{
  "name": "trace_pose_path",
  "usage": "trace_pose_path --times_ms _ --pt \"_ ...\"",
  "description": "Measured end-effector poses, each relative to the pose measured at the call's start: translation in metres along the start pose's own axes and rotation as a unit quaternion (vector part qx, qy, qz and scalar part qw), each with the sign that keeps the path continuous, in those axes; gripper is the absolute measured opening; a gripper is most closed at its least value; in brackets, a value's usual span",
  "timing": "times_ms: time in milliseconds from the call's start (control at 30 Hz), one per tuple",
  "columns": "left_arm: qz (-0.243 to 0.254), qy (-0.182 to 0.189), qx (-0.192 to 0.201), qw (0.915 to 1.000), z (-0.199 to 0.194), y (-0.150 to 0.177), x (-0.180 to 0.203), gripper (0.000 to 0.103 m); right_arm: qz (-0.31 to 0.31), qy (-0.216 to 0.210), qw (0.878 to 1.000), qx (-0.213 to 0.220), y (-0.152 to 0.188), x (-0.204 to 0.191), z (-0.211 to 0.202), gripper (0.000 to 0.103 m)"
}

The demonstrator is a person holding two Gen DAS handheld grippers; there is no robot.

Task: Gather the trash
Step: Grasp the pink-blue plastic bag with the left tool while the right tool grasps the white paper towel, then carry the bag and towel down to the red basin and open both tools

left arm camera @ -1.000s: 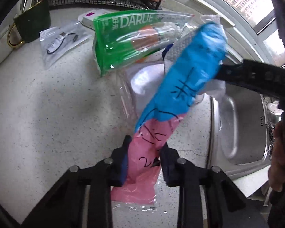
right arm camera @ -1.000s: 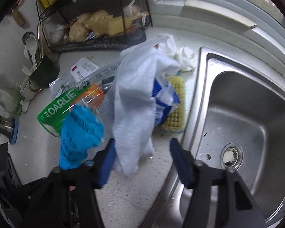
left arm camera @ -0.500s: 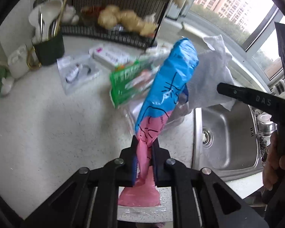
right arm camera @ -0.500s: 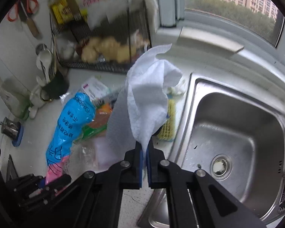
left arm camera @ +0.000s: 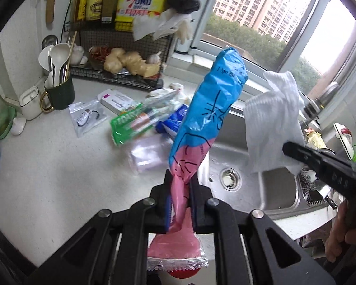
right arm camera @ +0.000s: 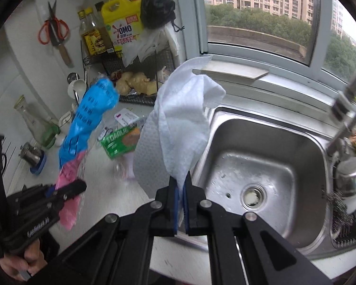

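The left gripper is clamped on a blue-and-pink plastic snack wrapper, its two fingers pinching the pink lower part so that the blue upper part stands up above the countertop and the crimped pink end hangs below the pads. The right gripper is closed tight on a white paper towel, gripping its lowest corner between the blue pads; the sheet rises in folds above the fingertips, held in the air beside the stainless sink. On the counter below lie a green Darlie toothpaste package, a clear zip bag with a dark item inside, a small white box, and what looks like a clear plastic container, though blur makes it hard to identify.
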State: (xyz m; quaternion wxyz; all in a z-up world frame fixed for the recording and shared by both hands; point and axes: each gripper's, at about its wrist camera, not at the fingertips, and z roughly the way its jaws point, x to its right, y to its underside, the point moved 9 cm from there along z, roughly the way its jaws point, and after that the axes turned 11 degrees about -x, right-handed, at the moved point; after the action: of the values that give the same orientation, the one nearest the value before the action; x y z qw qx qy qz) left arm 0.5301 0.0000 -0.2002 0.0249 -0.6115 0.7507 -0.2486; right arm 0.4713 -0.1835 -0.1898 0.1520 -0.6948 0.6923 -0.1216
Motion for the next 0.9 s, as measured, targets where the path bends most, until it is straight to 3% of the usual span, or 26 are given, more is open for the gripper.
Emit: trace_pose_path --times_ms 200,500,733,900 --pt "-0.002 -0.010 0.002 0.9999 -0.012 0.049 0.052 0.010 -0.022 -0.003 1.000 -0.006 0.065 0.030 -0.035 0.003" --pt "-0.005 -0.041 -0.008 0.9991 -0.036 0.174 0.118 0.010 -0.042 -0.018 0.999 -0.015 0.183 0.063 -0.070 0.003" --pt "-0.022 -0.067 -0.045 0.9965 -0.030 0.260 0.116 0.010 -0.039 -0.054 0.996 -0.054 0.255 0.052 -0.059 0.003" --pt "-0.029 -0.076 -0.090 0.9926 -0.002 0.314 0.101 0.010 -0.041 -0.062 0.992 -0.098 0.289 0.038 -0.023 0.003"
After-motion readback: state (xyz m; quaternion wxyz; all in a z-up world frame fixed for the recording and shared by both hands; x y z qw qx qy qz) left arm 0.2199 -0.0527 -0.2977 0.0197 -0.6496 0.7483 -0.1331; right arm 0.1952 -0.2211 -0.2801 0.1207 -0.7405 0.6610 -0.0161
